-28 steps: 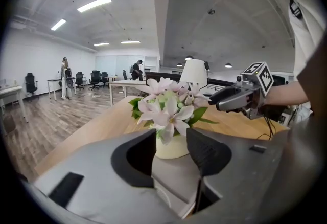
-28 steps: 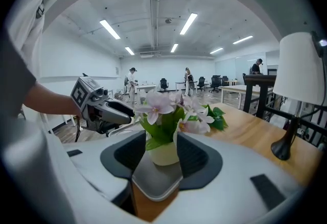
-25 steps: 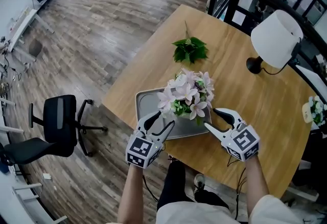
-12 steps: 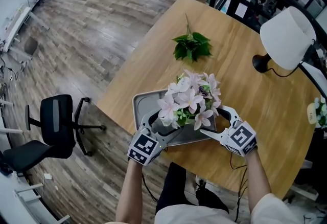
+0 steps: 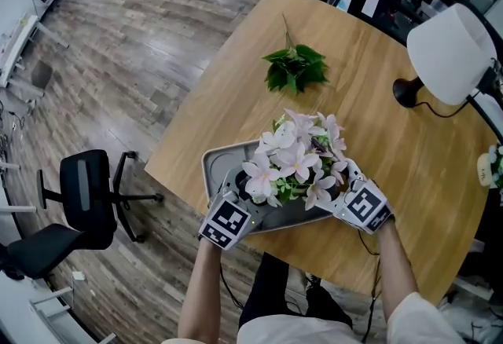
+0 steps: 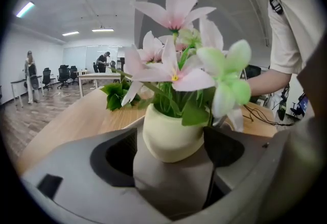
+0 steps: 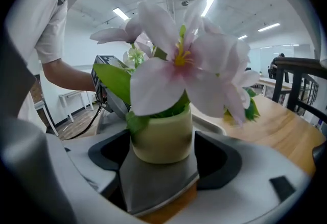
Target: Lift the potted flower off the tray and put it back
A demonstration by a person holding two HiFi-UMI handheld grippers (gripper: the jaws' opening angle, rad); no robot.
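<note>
The potted flower (image 5: 299,166), pink and white blooms in a cream pot (image 6: 171,138), stands on the grey tray (image 5: 214,166) near the table's front edge. My left gripper (image 5: 250,199) reaches in from the pot's left, my right gripper (image 5: 336,192) from its right, their tips partly hidden under the blooms. The left gripper (image 6: 171,155) has just been opening and is open, its dark pads either side of the pot. In the right gripper view the right gripper (image 7: 162,155) has likewise just been opening and flanks the pot (image 7: 162,138). I see no pad pressing.
A green leafy sprig (image 5: 295,71) lies farther back on the wooden table (image 5: 369,130). A white lamp (image 5: 452,52) stands at the back right, and another small flower pot (image 5: 493,166) at the right edge. A black office chair (image 5: 78,201) is on the floor at left.
Both grippers have moved forward and down from the tray's near side to either side of the pot, and their jaws have spread wider.
</note>
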